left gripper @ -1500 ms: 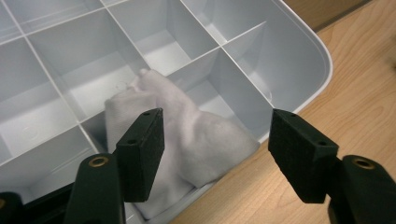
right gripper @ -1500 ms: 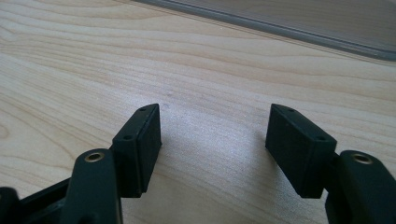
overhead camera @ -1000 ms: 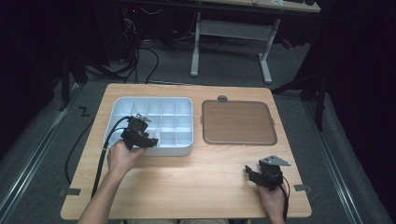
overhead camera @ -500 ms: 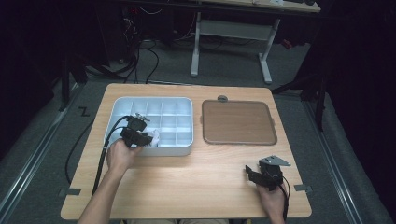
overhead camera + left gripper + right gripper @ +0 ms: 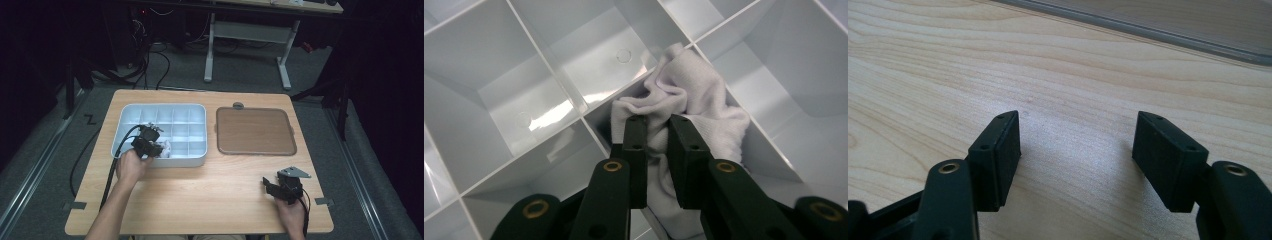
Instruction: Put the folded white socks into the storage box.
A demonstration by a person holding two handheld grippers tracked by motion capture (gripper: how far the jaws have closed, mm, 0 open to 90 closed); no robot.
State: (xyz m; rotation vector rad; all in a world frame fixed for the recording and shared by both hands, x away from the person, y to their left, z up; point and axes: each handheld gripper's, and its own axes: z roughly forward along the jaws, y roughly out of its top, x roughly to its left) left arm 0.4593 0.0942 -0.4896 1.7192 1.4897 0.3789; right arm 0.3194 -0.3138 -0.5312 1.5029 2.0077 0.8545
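Observation:
A crumpled white cloth [image 5: 694, 85] lies in a compartment in the front row of the white divided tray [image 5: 549, 70]. My left gripper [image 5: 658, 122] has just been closing, and its pads now pinch a fold of the cloth. In the high view the left gripper [image 5: 156, 145] reaches into the tray [image 5: 160, 112] from its front left, with the cloth [image 5: 165, 148] at its tips. My right gripper [image 5: 1078, 127] stands open just above the bare wooden table [image 5: 998, 60], nothing between its jaws. From above, the right gripper [image 5: 267, 186] sits near the table's front right.
A shallow brown tray [image 5: 255, 131] lies to the right of the white one, and its rim [image 5: 1173, 15] crosses the top of the right gripper view. The white tray's other compartments look bare. A cable trails from the left gripper off the table's left side.
The left hand has shifted only slightly at the tray's front row. The right gripper has not moved.

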